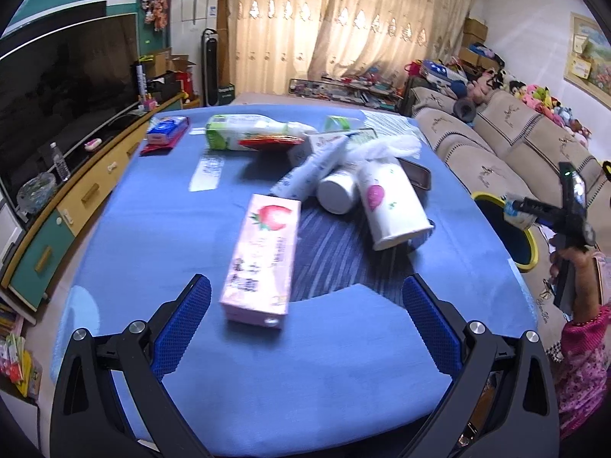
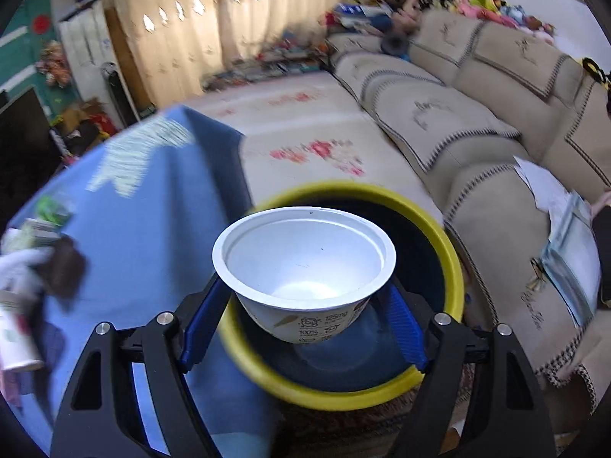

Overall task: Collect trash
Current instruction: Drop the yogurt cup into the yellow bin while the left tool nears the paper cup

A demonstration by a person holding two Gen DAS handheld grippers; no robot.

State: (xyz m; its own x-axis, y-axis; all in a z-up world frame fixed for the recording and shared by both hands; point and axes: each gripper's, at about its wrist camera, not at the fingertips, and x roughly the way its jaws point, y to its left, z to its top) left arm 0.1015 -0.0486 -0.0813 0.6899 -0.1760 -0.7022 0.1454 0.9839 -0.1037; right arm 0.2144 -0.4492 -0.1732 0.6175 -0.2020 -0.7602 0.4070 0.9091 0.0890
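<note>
My right gripper is shut on a white plastic cup, mouth up, and holds it above the yellow-rimmed bin beside the table. In the left wrist view that same gripper hangs over the bin at the right. My left gripper stands open low over the blue table, just in front of a pink peach-print carton lying flat. Behind the carton lie a white paper cup, a white jar, a green-labelled bottle and white tubes.
A beige sofa runs along the right, with papers on its seat. A TV on a low cabinet lines the left. A blue tissue pack lies at the table's far left. A person's hand and pink sleeve show at right.
</note>
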